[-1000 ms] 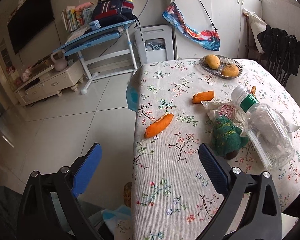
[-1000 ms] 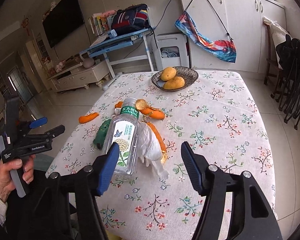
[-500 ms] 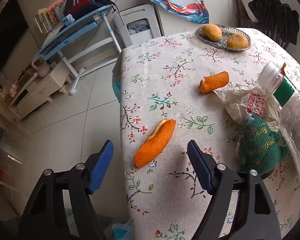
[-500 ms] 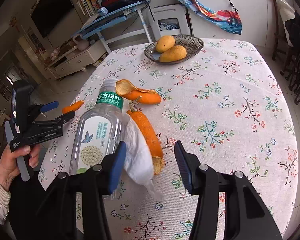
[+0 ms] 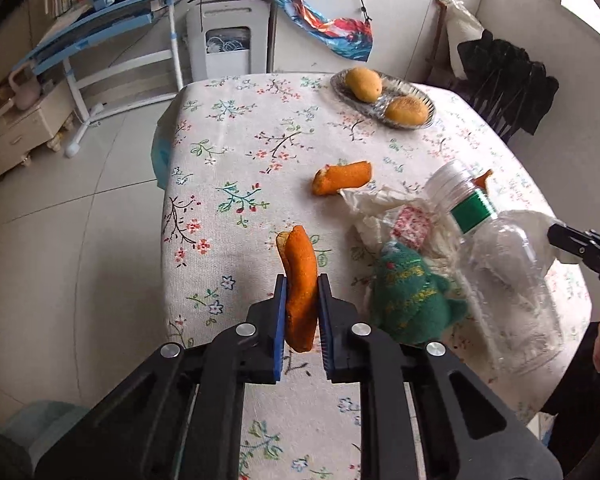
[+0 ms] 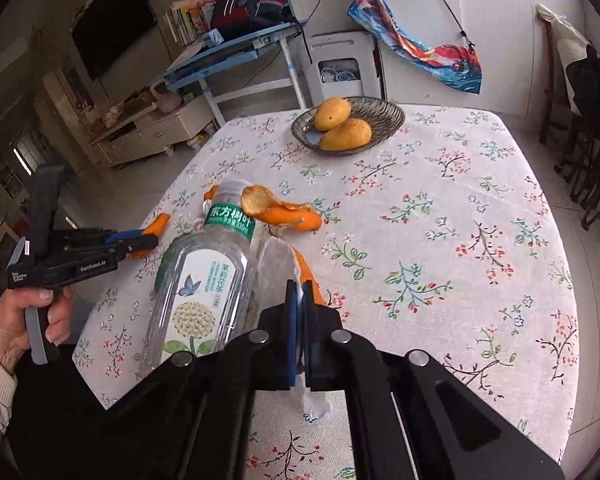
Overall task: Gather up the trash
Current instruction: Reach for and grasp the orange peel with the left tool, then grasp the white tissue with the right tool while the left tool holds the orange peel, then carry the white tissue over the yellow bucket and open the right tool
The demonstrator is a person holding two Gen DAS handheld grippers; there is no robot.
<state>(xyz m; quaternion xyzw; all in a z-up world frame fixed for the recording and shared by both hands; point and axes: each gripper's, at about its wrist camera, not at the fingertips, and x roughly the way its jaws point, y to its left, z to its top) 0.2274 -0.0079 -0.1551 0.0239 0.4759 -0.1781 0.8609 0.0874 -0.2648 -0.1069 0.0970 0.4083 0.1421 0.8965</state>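
Orange peel (image 5: 300, 280) is sitting pinched between the blue pads of the left claw (image 5: 302, 300) near the table (image 5: 228, 208) edge. The right claw (image 6: 299, 312) is clamping narrowly on a white tissue (image 6: 278, 268) lying beside a clear bottle (image 6: 204, 280). More peel (image 6: 284, 210) is lying past the bottle's cap, well short of the fruit bowl (image 6: 384, 120).

A table (image 6: 440, 208) under a white floral cloth carries a dark bowl (image 6: 384, 118) with 2 mangoes near its far edge. Nearer than the bowl lie a clear plastic bottle (image 6: 204, 292) on its side, 2 loose orange peels (image 6: 284, 210) (image 5: 342, 178), crumpled white wrappers (image 5: 380, 212) and a green knitted toy (image 5: 410, 294) beside the bottle.
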